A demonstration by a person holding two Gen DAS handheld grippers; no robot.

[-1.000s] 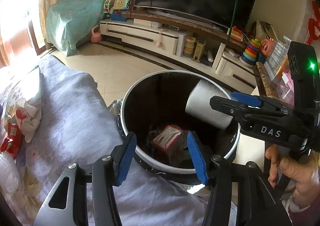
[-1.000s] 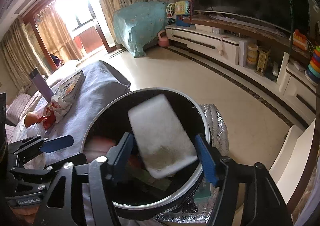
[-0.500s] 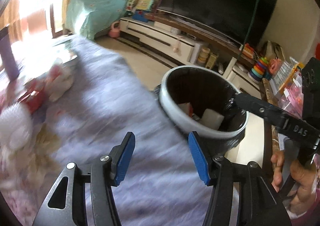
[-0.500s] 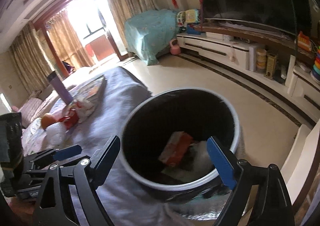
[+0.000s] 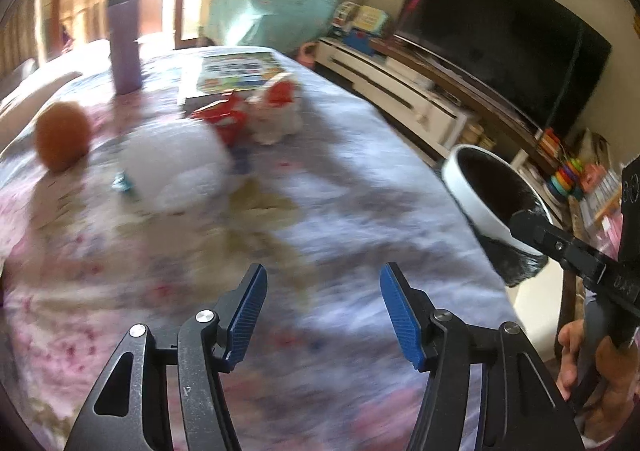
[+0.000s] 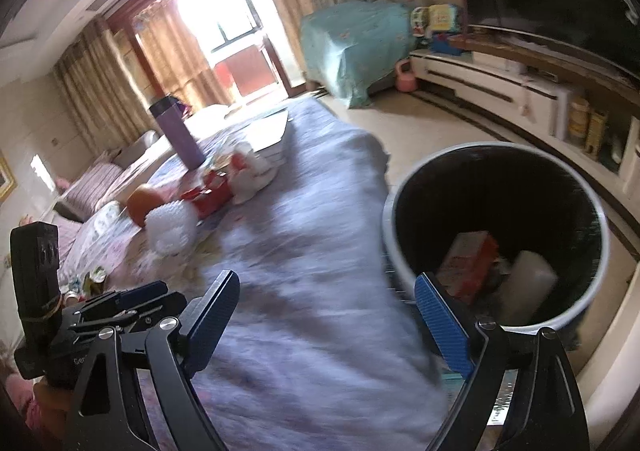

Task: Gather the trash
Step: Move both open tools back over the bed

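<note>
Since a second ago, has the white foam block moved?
Yes. The white foam block was between the right gripper's fingers above the bin; now it lies inside.

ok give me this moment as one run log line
left claw: empty, opening | right claw: open, empty | bin: orange box, white piece inside | table: red wrappers, white foam uncollected

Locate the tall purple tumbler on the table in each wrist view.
Left wrist: tall purple tumbler stands upper left, behind the orange round fruit.
Right wrist: it stands left of centre, on the table's far end, near the bright window.
Shared landmark: the white-rimmed black trash bin, at right in both.
</note>
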